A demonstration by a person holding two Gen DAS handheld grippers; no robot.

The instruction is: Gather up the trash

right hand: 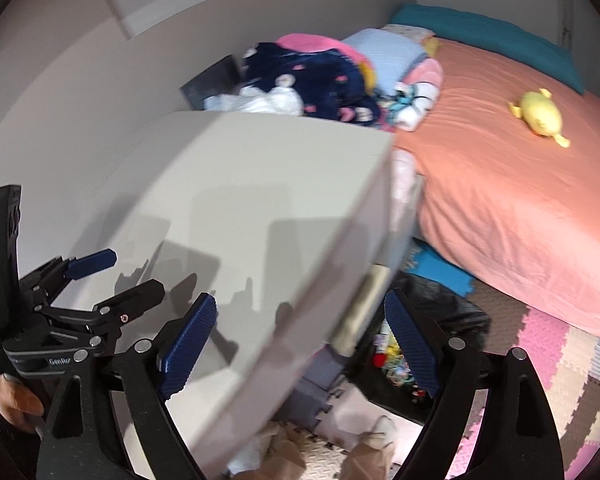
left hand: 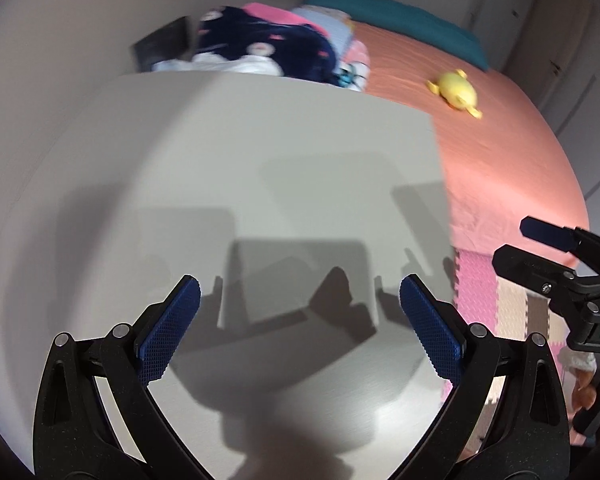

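Observation:
My left gripper (left hand: 300,292) hangs open over a bare white tabletop (left hand: 260,160), nothing between its blue pads. My right gripper (right hand: 300,340) is open too and straddles the table's right edge (right hand: 340,280). Below its right finger, a black bag (right hand: 448,300) on the floor holds small colourful scraps (right hand: 392,360). Crumpled brown and white paper (right hand: 288,452) lies on the floor mat at the bottom of the right wrist view. Each gripper shows in the other's view: the right gripper (left hand: 520,244) at the right edge, the left gripper (right hand: 128,276) at the left, both with jaws apart.
A bed with a salmon sheet (right hand: 520,200) fills the right side, with a yellow plush toy (right hand: 540,116) on it. A heap of clothes (right hand: 320,76) lies behind the table against the wall. Foam mats (right hand: 560,380) cover the floor. A person's hand (right hand: 16,400) grips the left tool.

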